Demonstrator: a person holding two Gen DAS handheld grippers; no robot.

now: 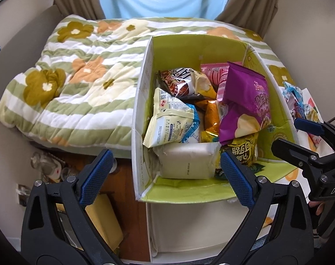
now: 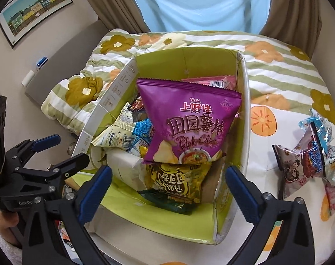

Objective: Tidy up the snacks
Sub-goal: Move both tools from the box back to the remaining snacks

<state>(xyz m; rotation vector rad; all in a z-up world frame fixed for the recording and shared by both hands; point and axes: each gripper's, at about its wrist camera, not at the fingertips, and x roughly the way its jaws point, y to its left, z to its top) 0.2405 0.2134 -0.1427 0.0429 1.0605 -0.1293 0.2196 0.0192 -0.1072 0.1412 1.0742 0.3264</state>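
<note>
The purple potato chips bag (image 2: 185,123) stands in the green box (image 2: 185,61), just past the right hand-held gripper (image 2: 168,190), whose jaws are wide apart and hold nothing. The left hand-held gripper (image 1: 165,172) is also wide apart, holding nothing, at the box's near edge. More snack bags (image 2: 310,154) lie on the bed (image 2: 277,70) to the right.

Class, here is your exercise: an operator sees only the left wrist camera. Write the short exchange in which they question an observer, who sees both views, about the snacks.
Operator: Which snacks are still outside the box, on the right?
Observer: One is a grey foil packet with a cartoon monkey, lying on the white cloth with orange fruit prints.
Operator: What does the front of the purple foil chip bag show?
Observer: The purple foil chip bag shows printed potato chips and a bowl of red soup.
</note>
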